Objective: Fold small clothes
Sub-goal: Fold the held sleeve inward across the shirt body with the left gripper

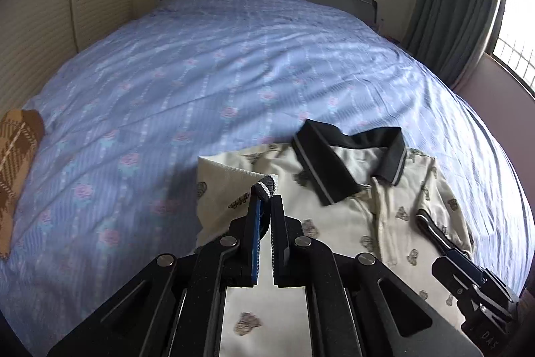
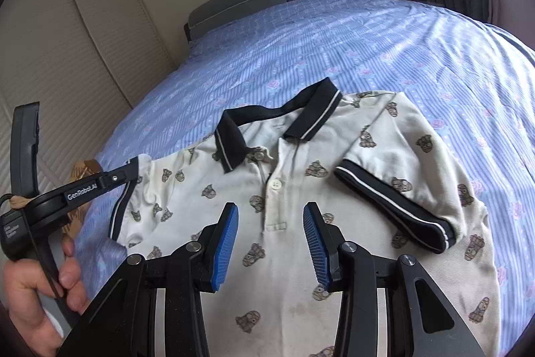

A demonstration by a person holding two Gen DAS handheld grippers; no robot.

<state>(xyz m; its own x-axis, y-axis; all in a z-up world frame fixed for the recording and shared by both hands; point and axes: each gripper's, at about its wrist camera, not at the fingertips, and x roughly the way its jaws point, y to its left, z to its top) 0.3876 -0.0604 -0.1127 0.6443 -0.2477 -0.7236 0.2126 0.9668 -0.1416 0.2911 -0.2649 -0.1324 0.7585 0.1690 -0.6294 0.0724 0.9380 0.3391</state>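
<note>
Folding has barely begun: the left claw pinches the polo shirt's sleeve cuff; the right claw hovers wide above it.

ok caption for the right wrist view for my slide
Open right claw hovers over a white polo shirt while the left claw pinches its sleeve.

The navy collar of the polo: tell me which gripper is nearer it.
Right. The right gripper hovers open just below the collar, over the placket; the left gripper clamps a sleeve cuff off to the side.

A white polo shirt lies face-up on a blue bedsheet. The right gripper hovers open above it; the left gripper pinches one sleeve.
</note>
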